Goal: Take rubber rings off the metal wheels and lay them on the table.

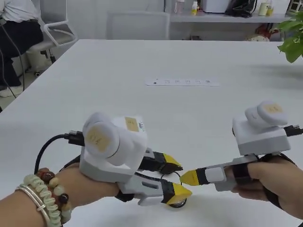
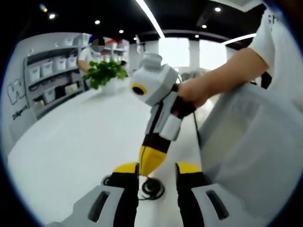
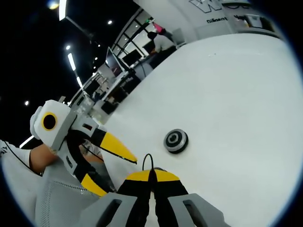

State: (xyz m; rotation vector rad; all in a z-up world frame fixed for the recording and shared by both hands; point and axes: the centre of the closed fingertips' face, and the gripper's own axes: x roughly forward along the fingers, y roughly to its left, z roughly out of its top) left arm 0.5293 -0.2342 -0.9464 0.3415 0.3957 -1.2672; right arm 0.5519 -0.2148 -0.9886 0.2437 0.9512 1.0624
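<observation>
A small metal wheel (image 3: 175,140) with a dark centre lies flat on the white table (image 1: 189,109). It is also the wheel (image 2: 151,188) below the tips in the left gripper view, and the wheel (image 1: 178,203) under a yellow finger in the head view. My right gripper (image 3: 151,176) is shut on a thin black rubber ring (image 3: 147,161), whose loop sticks out past the tips. My left gripper (image 2: 157,168) is open, and the right gripper (image 2: 149,160) points down between its jaws. In the head view the left gripper (image 1: 179,177) and right gripper (image 1: 188,178) meet tip to tip.
A flat white strip (image 1: 182,82) lies mid-table. A green plant (image 1: 292,40) stands at the far right edge. Office chairs (image 1: 54,30) and a seated person are at the back left, and a shelf (image 1: 222,16) runs behind.
</observation>
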